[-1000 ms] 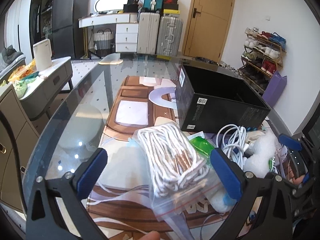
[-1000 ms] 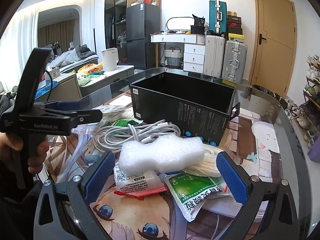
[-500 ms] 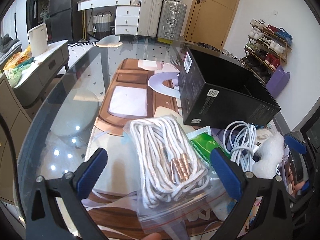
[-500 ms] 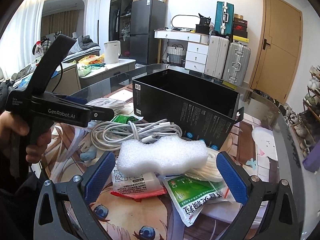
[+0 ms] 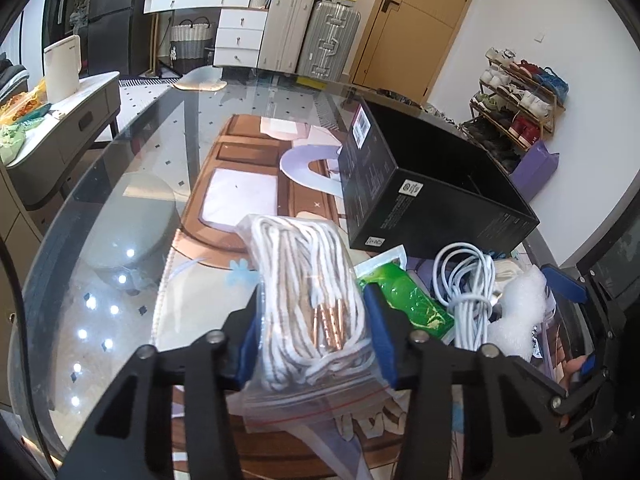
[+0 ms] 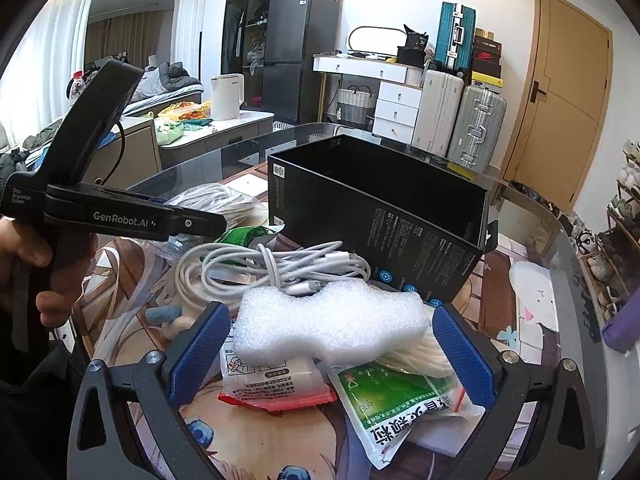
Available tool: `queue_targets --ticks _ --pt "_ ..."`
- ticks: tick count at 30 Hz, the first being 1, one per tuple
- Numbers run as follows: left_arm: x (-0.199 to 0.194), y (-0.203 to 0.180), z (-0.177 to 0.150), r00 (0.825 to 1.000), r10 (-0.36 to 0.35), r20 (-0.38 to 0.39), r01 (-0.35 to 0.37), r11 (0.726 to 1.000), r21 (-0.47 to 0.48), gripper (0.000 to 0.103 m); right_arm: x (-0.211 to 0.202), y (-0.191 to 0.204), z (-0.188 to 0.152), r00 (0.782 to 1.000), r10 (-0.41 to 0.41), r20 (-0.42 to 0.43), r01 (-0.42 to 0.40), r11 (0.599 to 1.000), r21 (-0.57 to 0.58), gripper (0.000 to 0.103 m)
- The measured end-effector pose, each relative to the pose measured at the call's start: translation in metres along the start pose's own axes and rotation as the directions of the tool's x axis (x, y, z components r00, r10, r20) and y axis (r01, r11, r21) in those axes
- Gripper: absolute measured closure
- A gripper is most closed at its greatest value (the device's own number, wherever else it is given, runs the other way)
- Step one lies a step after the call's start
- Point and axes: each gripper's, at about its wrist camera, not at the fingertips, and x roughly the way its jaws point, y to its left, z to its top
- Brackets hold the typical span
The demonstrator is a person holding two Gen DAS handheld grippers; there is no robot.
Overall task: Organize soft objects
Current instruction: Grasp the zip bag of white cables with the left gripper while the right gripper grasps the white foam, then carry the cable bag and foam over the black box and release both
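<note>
Left claw (image 5: 312,334): jaws closing, blue pads pressing both sides of a clear zip bag of white cord (image 5: 308,280) lying on the glass surface (image 5: 120,240). Right claw (image 6: 330,354): jaws wide, holding nothing; a white foam block (image 6: 332,320) sits between them atop sachets, untouched. Beyond it, a coiled white cable (image 6: 272,268). Farther back, an open black box (image 6: 380,216) stands on the surface.
</note>
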Motion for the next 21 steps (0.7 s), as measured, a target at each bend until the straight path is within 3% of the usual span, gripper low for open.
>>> queue_targets --ticks 12,15,21 --pt "-0.024 0.001 -0.001 0.997 -0.034 0.068 0.034 0.999 -0.007 0.06 0.002 0.002 0.001 1.0 0.004 -0.013 -0.004 1.0 -0.004 0.0" --pt "-0.032 0.0 0.001 0.995 -0.044 0.093 0.045 0.999 -0.004 0.06 0.001 0.001 0.001 1.0 0.01 -0.016 -0.01 1.0 -0.007 0.012" --pt "-0.05 -0.006 0.004 0.987 -0.072 0.143 0.071 0.997 0.015 0.06 -0.012 -0.001 0.001 1.0 0.003 0.024 -0.003 1.0 0.0 0.012"
